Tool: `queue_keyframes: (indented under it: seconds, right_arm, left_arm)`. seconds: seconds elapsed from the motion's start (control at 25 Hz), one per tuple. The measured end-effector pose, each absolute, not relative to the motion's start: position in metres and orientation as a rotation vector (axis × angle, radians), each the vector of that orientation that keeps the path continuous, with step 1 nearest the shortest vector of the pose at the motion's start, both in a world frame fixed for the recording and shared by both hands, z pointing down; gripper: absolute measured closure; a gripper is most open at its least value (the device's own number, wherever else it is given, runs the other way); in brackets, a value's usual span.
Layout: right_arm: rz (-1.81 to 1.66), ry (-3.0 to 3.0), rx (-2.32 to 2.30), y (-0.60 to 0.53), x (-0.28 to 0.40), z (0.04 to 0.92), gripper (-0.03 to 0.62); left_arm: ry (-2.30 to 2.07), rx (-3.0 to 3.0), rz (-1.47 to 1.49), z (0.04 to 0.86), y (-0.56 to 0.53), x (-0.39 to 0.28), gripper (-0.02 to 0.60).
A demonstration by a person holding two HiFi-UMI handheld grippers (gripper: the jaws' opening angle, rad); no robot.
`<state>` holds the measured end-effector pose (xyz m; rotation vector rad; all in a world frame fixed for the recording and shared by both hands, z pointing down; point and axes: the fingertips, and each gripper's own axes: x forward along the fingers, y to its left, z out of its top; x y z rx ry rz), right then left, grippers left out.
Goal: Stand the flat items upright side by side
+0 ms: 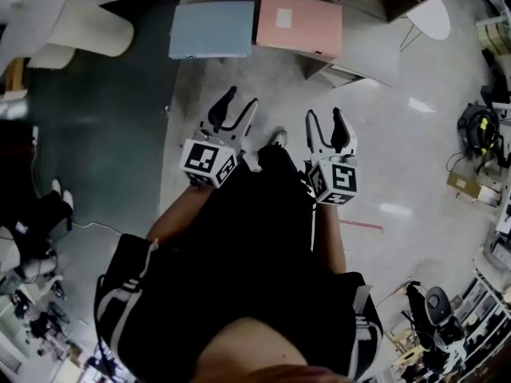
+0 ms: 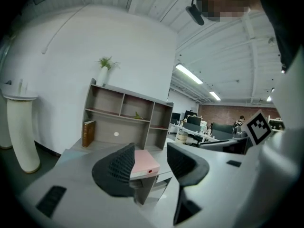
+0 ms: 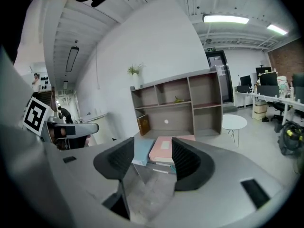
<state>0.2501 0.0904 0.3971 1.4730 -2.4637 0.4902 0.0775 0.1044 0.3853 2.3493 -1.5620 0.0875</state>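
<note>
Folders: two, far, side by side: blue folder (image 1: pixel 211 29) left, pink folder (image 1: pixel 299 24) right.
Grippers: two: left gripper (image 1: pixel 242 98), right gripper (image 1: pixel 323 114).
Marker cubes: two, one per gripper: left cube (image 1: pixel 208 163), right cube (image 1: pixel 334 181).
Shelf unit (image 3: pixel 178 106): one, with six compartments, three over three.
Book (image 3: pixel 143 124): one, brown, in lower left compartment.
Vase (image 3: pixel 135 77) with plant: one, on shelf top, left.
Round table (image 3: pixel 234 122): one, right of shelf unit.

Left folder (image 1: pixel 211 29) and right folder (image 1: pixel 299 24) lie flat side by side on the desk (image 1: pixel 369 50) — shelf unit (image 3: pixel 178 103) behind.
</note>
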Motion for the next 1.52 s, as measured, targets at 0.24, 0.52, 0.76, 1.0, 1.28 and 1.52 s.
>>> queue_keyframes:
  seconds: [0.24, 0.52, 0.76, 1.0, 1.28, 1.52]
  right_arm:
    - [0.562, -2.465, 1.405, 0.038, 0.272, 0.421, 0.33]
    - [0.66, -2.411, 1.36, -0.01, 0.276, 0.467, 0.33]
    - [0.72, -2.332, 1.346, -0.052, 0.276, 0.508, 0.33]
    - [0.768, -2.253, 1.363, -0.095, 0.281, 0.551, 0.326]
    - [0.852, -2.171, 1.389, -0.134, 0.295, 0.606, 0.321]
    - [0.904, -2.129, 1.358, -0.155, 0.301, 0.636, 0.29]
  left_arm:
    - [-1.584, 2.274, 0.221, 0.419, 0.058, 0.091, 0.353]
    - [-1.512, 2.194, 0.269, 0.475, 0.001, 0.095, 0.333]
    - [-1.493, 2.094, 0.297, 0.53, -0.044, 0.082, 0.328]
    - [-1.438, 1.985, 0.34, 0.582, -0.083, 0.072, 0.31]
    - [-1.365, 1.9, 0.424, 0.639, -0.113, 0.069, 0.293]
    - [-1.314, 1.867, 0.465, 0.662, -0.127, 0.072, 0.287]
